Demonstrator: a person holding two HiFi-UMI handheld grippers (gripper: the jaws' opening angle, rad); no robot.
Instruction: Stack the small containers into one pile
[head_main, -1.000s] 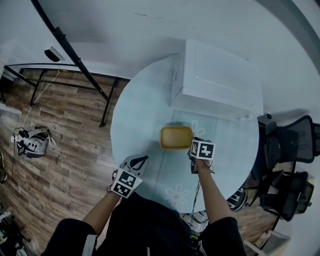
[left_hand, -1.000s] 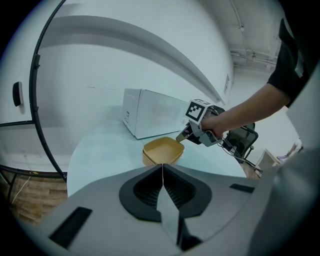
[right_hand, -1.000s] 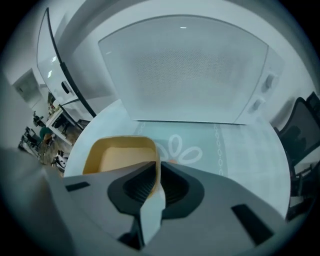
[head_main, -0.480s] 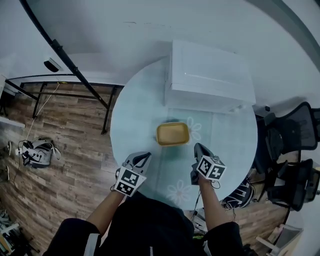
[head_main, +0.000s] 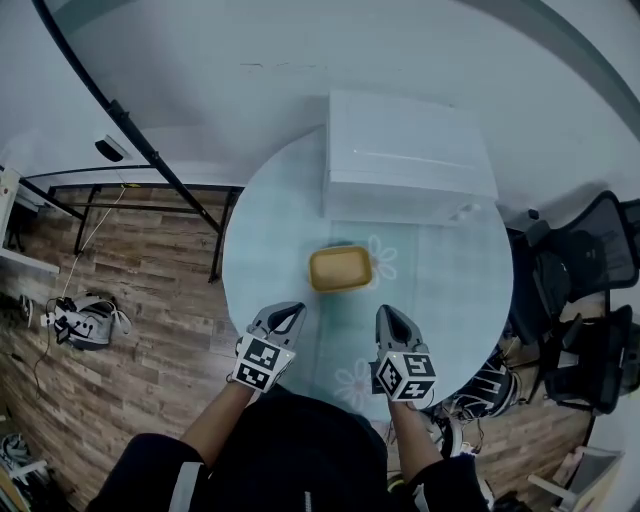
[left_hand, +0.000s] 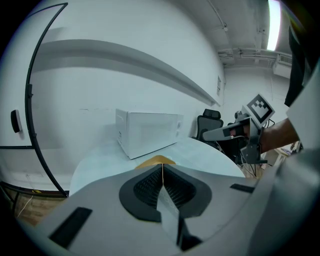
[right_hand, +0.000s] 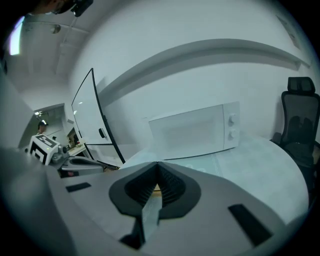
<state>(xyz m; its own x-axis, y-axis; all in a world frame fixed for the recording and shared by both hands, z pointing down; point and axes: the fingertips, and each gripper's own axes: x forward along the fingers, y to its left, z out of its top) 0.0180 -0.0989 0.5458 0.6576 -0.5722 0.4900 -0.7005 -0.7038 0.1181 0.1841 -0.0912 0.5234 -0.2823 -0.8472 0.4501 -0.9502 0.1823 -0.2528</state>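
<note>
While the yellow container (head_main: 340, 268) sits by itself near the middle of the round worktop (head_main: 270, 230), upright with its open side up, neither tool touches it. From above it reads as a single shallow tub with rounded corners, and whether others are nested inside it cannot be told. It rests on the pale blue-green covering, right beside a printed flower (head_main: 383, 257). Just behind it, towards the wall, stands a white microwave (head_main: 408, 160) with a strip of bare covering between the two. On the near side, the left hand-held gripper (head_main: 285, 318) points up towards the container's near-left corner, close to it but apart. Its own view shows the two ribbed pads pressed flat together with nothing caught between them, and only the tub's yellow edge shows beyond the tips. The right hand-held gripper (head_main: 392, 322) hangs level with it, off the container's near-right corner and likewise clear. Its jaws are fully closed as well and empty. Beyond the worktop's right edge stand black office chairs (head_main: 590, 250). To the left lies a wooden floor (head_main: 120, 290), crossed by a black metal frame (head_main: 150, 150).
</note>
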